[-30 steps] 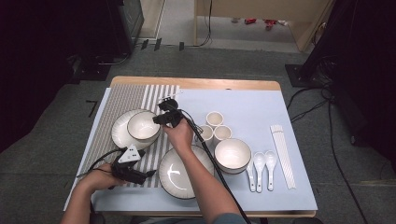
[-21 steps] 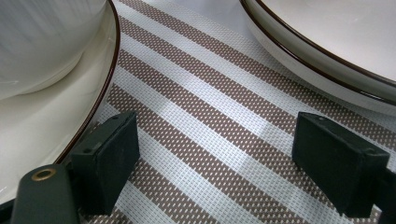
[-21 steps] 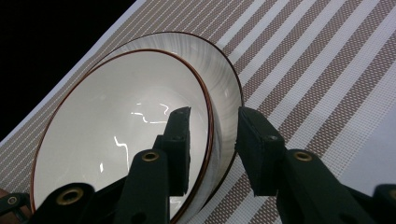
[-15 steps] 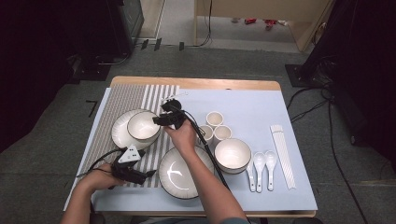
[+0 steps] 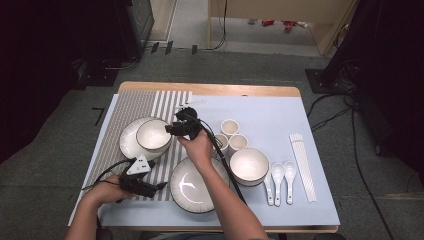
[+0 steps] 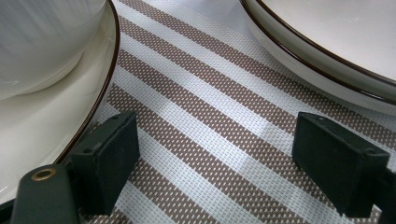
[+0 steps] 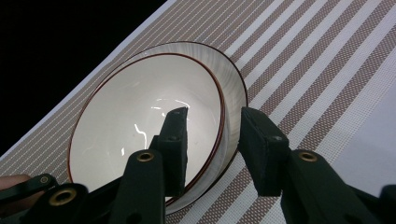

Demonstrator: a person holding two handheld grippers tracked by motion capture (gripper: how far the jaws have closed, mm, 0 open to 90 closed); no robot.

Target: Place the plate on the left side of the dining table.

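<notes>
Already set on plate (image 5: pixel 129 145) at centre left: bowl (image 5: pixel 152 135), rim straddled by right gripper (image 7: pixel 212 137), jaws just parted, unpressed; left gripper (image 6: pixel 215 154) released, idle over striped mat (image 6: pixel 210 116).

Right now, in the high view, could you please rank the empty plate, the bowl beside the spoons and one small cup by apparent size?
1. Empty plate, largest.
2. Bowl beside the spoons.
3. Small cup, smallest; the cups look alike.

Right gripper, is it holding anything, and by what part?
The right gripper straddles the bowl's rim, its fingers just closing and opening; whether they press cannot be told.
</notes>
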